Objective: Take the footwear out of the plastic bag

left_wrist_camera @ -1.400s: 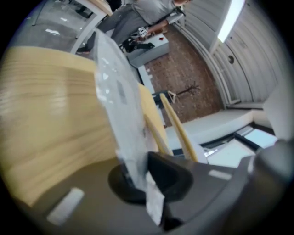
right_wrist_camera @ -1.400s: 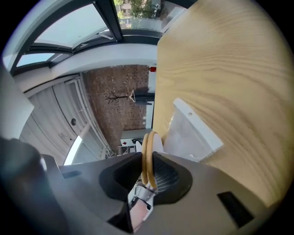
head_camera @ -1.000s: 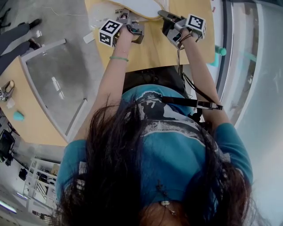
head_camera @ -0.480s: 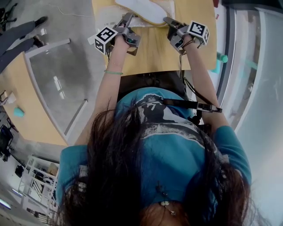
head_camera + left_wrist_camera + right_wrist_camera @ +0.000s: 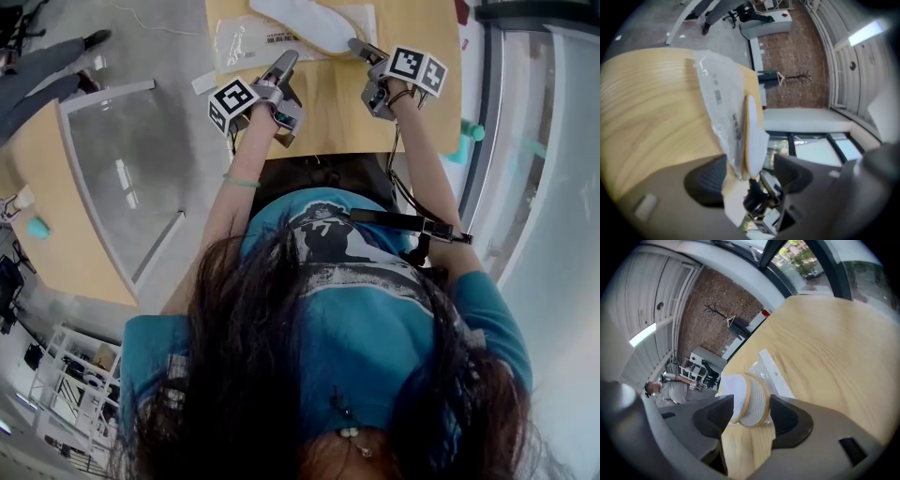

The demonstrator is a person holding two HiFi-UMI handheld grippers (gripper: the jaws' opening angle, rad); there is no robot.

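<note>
Progress appears partial: the white slippers (image 5: 314, 21) lie at the far part of the worktop (image 5: 328, 108), beside and partly over the clear plastic bag (image 5: 246, 42), and much of them shows free of the film. No view settles whether their far end is inside the bag, so the removal is judged not yet complete. What is left, on this reading, is to draw the slippers fully clear and set them apart from the bag. Nearest the person, the left tool (image 5: 747, 171) stands with its jaws well apart. It grips nothing, and it points at the near edge of the bag and the slippers, which lie just beyond its tips. The right tool (image 5: 750, 412) has its jaws closed on the stacked slippers at their near end, with one pad at each side and the tan-edged soles filling the gap. Behind the slippers, the bag's clear strip with its hang hole lies flat on the worktop.
</note>
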